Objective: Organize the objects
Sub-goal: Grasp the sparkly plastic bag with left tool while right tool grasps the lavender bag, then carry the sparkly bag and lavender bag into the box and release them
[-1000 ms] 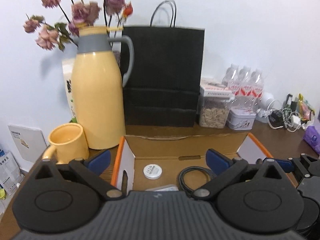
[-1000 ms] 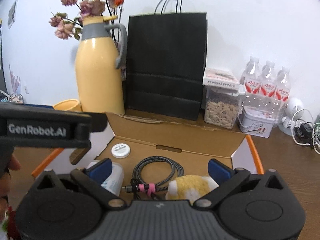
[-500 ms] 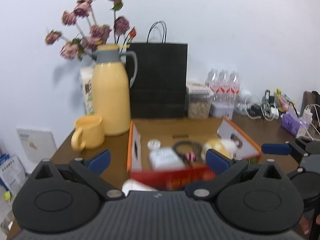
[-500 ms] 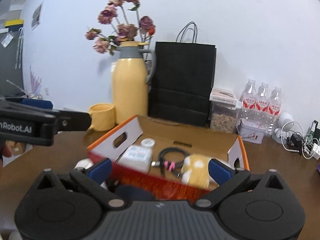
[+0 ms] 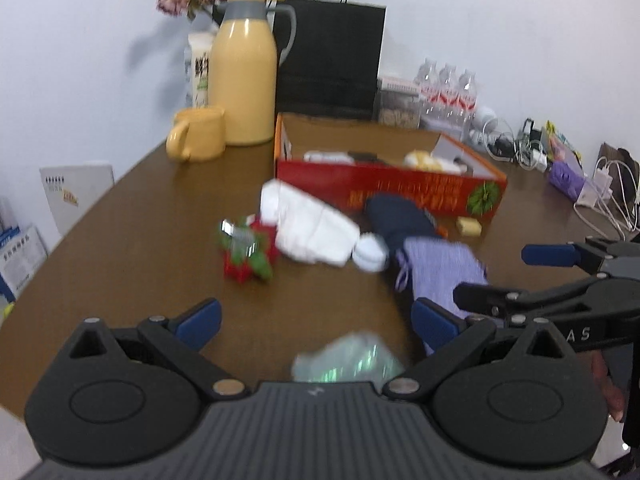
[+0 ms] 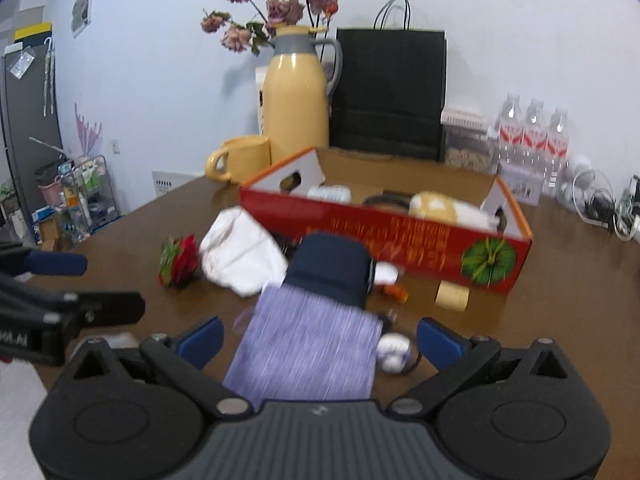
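A red cardboard box [image 5: 400, 196] [image 6: 384, 236] stands open on the brown table, holding a cable, a white item and a yellow plush. In front of it lie a white cloth [image 5: 308, 228] [image 6: 240, 252], a red strawberry toy [image 5: 248, 252] [image 6: 178, 260], a dark blue roll [image 6: 330, 272], a purple striped pouch [image 6: 308, 352] [image 5: 444, 272] and a clear green packet [image 5: 348, 360]. My left gripper [image 5: 316, 320] is open and empty above the packet. My right gripper [image 6: 320, 336] is open and empty over the pouch.
A yellow thermos [image 5: 244, 76] with dried flowers, a yellow mug [image 5: 198, 132], a black paper bag [image 5: 332, 56], water bottles [image 6: 532, 136] and a tangle of chargers [image 5: 520, 148] line the back wall. A small tan block [image 6: 452, 296] lies by the box.
Both grippers have pulled back from over the box toward the near table edge. The loose items in front of the box have come into view.
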`<state>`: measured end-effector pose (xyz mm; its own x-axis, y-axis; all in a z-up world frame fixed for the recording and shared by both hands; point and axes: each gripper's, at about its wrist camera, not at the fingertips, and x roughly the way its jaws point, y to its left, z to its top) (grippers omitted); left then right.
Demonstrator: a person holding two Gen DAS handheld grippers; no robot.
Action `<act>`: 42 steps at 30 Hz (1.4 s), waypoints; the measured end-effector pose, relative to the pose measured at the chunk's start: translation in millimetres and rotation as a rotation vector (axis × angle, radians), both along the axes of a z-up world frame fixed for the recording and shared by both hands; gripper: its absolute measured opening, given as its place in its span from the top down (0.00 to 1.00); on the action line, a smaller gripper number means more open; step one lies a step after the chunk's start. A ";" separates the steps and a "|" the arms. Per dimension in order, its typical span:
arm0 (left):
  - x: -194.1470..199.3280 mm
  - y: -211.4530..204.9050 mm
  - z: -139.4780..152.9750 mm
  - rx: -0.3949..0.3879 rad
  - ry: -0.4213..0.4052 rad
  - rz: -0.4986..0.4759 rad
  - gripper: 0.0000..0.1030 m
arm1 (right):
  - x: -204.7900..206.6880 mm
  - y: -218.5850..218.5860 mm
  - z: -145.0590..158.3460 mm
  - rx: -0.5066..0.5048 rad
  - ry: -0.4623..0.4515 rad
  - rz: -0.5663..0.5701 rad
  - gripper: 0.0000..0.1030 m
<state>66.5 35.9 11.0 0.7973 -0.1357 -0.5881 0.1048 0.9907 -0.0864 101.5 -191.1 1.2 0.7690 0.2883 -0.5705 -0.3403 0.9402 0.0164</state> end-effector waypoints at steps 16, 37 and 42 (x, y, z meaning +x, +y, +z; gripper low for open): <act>4.3 6.5 -38.7 -0.048 0.083 0.045 0.41 | -6.9 9.4 -32.3 -0.028 0.095 -0.032 0.00; 10.2 9.8 -38.8 -0.056 0.075 0.047 0.49 | -9.4 3.4 -39.3 0.012 0.096 -0.006 0.67; 9.7 6.3 -37.4 -0.055 0.071 0.042 0.49 | -11.3 -0.1 -38.7 0.043 0.106 0.014 0.82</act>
<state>76.3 42.2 -26.3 0.7595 -0.1370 -0.6360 0.0553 0.9876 -0.1467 90.2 -191.2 -37.5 0.7011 0.3245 -0.6350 -0.3475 0.9330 0.0930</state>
